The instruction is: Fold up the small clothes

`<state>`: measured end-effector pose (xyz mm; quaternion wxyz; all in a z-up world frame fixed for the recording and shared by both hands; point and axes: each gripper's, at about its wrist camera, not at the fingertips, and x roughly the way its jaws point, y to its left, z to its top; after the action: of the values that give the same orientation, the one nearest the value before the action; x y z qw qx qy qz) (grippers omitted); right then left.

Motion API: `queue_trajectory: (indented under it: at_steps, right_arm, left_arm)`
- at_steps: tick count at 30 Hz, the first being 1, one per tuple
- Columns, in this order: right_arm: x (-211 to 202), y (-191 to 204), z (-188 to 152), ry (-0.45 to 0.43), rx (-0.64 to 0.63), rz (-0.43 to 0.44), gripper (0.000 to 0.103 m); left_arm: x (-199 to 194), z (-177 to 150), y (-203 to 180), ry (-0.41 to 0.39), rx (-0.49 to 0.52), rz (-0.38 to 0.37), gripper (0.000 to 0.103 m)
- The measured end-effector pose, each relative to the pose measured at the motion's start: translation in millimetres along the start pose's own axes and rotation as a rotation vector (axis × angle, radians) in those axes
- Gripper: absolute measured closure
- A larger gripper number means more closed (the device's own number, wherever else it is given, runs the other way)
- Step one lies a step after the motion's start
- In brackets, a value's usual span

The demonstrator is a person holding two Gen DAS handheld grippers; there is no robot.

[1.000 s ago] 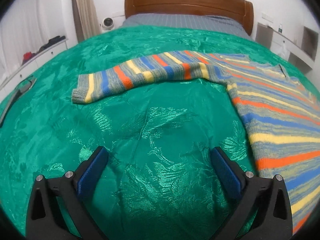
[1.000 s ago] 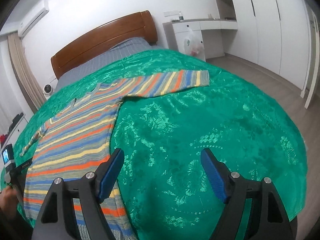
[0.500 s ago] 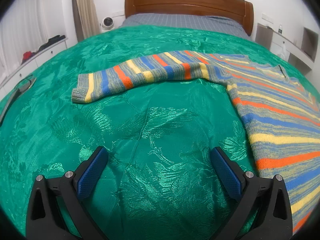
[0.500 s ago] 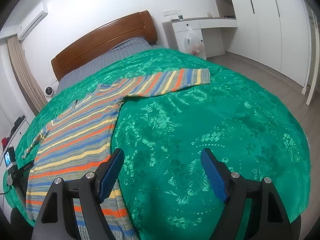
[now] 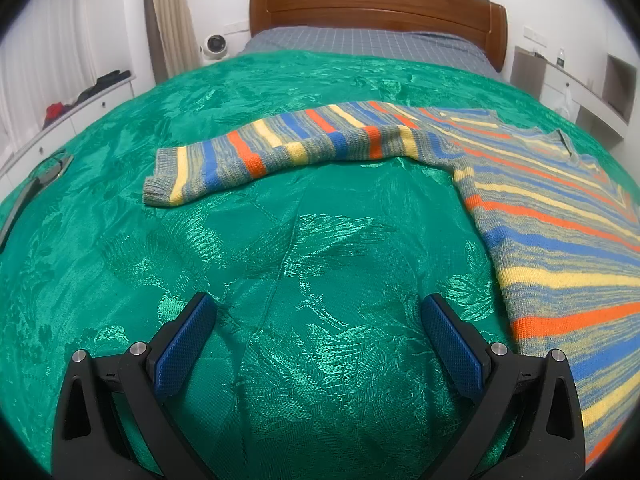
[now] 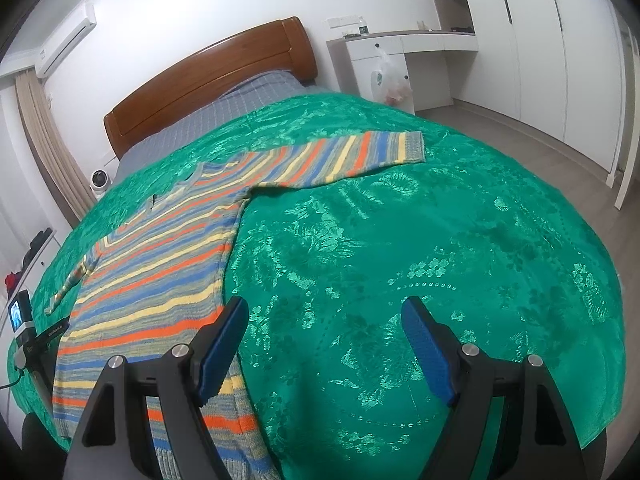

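While the striped sweater (image 6: 160, 264) lies spread flat on the green bedspread (image 6: 400, 248) — both sleeves stretched out to the sides — neither gripper touches it. The left gripper (image 5: 318, 344) hangs over bare bedspread with its jaws wide apart and empty, the sweater's side edge just beside it. The right gripper (image 6: 324, 344) is likewise wide open and empty, its left blue pad (image 6: 222, 344) above the sweater's edge.

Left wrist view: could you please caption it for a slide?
Open left hand-held gripper over green bedspread, striped sweater spread flat.
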<state>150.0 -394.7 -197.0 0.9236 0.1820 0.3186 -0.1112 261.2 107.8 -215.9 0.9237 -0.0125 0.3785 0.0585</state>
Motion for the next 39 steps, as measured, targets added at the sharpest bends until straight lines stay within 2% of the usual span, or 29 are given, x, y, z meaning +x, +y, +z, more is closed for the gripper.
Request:
queue_trajectory:
  at_steps: [39]
  right_arm:
    - [6.8, 8.4, -4.9, 0.029, -0.025, 0.008, 0.025]
  left_arm:
    - [-0.2, -0.3, -0.4, 0.0, 0.0, 0.001, 0.0]
